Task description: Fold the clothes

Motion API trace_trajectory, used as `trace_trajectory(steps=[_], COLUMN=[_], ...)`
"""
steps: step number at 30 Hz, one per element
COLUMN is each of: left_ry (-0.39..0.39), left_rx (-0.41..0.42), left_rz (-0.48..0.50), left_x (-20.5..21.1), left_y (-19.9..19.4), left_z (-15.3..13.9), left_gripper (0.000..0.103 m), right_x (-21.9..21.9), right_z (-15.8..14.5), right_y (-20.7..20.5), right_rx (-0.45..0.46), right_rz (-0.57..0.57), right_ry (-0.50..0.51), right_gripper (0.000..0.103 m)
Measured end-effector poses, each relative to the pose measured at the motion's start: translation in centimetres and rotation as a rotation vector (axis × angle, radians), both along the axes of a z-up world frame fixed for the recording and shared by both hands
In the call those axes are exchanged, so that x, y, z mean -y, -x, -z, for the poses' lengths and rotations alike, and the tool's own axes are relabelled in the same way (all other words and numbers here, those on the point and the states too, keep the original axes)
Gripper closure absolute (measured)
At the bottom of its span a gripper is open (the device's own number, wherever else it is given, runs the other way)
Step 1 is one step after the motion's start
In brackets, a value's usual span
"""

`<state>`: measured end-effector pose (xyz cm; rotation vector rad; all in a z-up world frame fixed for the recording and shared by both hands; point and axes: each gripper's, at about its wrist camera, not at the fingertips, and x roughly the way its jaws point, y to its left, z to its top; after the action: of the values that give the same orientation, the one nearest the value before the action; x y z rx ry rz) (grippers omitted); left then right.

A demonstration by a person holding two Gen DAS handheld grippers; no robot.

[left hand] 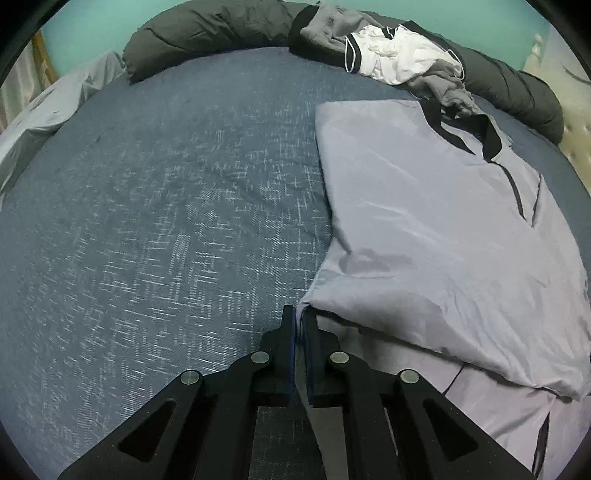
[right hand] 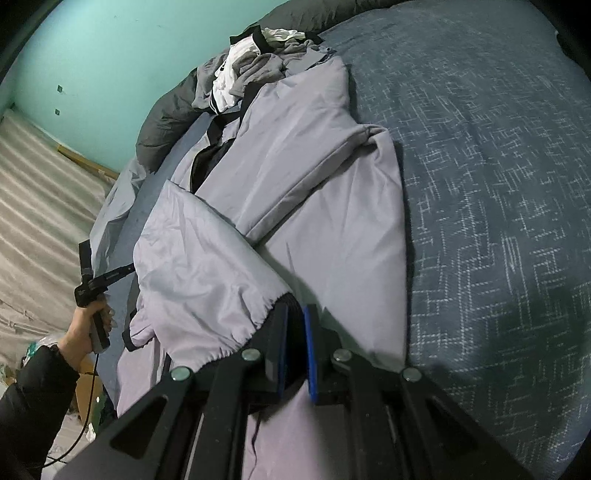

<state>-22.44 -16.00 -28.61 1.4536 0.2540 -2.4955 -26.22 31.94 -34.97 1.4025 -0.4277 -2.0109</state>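
Blue bedspread (left hand: 166, 221) lay wide and bare left of the garment. Left gripper (left hand: 299, 321) pinched the lilac shirt (left hand: 424, 221) at its folded edge; right gripper (right hand: 295, 325) clamped a dark-trimmed cuff. Unfolded clothes (left hand: 388, 55) sat heaped against the grey bolster (left hand: 207, 33).

A home bedroom: blue-sheeted bed (left hand: 166, 221), dark rolled duvet (left hand: 207, 29), turquoise wall (right hand: 92, 55).
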Motion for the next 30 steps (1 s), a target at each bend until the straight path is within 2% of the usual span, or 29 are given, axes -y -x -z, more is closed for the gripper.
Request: trace_trajectory(steps=[4, 7, 9, 11, 13, 15, 20, 25, 30], left_ry=[-0.028, 0.003, 0.019, 0.037, 0.049, 0.027, -0.031, -0.098, -0.142], left_rx=[-0.016, -0.057, -0.083, -0.091, -0.075, -0.050, 0.026, 0.038, -0.017], left_rz=[-0.039, -0.042, 0.001, 0.059, 0.114, 0.158, 0.123, 0.080, 0.038], left_x=[0.4, -0.4, -1.9, -3.5, -5.5, -7.5, -7.4, -6.2, -4.6], left_y=[-1.0, -2.1, -1.9, -1.2, -0.1, 1.2, 1.5, 0.8, 0.4], left_z=[-1.9, -4.2, -5.1, -5.6, -5.4, -4.2, 0.0, 1.8, -0.1], left_gripper=[0.091, 0.091, 0.089, 0.088, 0.086, 0.086, 0.086, 0.086, 0.086], right_x=[-0.3, -0.6, -0.4, 0.1, 1.2, 2.9, 6.5, 5.9, 5.0], right_z=[-0.2, -1.3, -2.5, -3.6, -4.0, -3.8, -0.8, 0.2, -1.1], right_y=[0.1, -0.1, -0.3, -0.7, -1.1, -1.7, -2.8, -2.4, -1.7], right_rx=[0.000, -0.037, -0.082, -0.111, -0.121, -0.120, -0.065, -0.008, -0.046], right_rz=[0.027, 0.066, 0.076, 0.063, 0.038, -0.015, -0.107, -0.116, -0.070], right_ry=[-0.010, -0.037, -0.036, 0.016, 0.048, 0.059, -0.073, -0.066, -0.044], right_gripper=[0.091, 0.084, 0.079, 0.079, 0.079, 0.079, 0.079, 0.079, 0.079])
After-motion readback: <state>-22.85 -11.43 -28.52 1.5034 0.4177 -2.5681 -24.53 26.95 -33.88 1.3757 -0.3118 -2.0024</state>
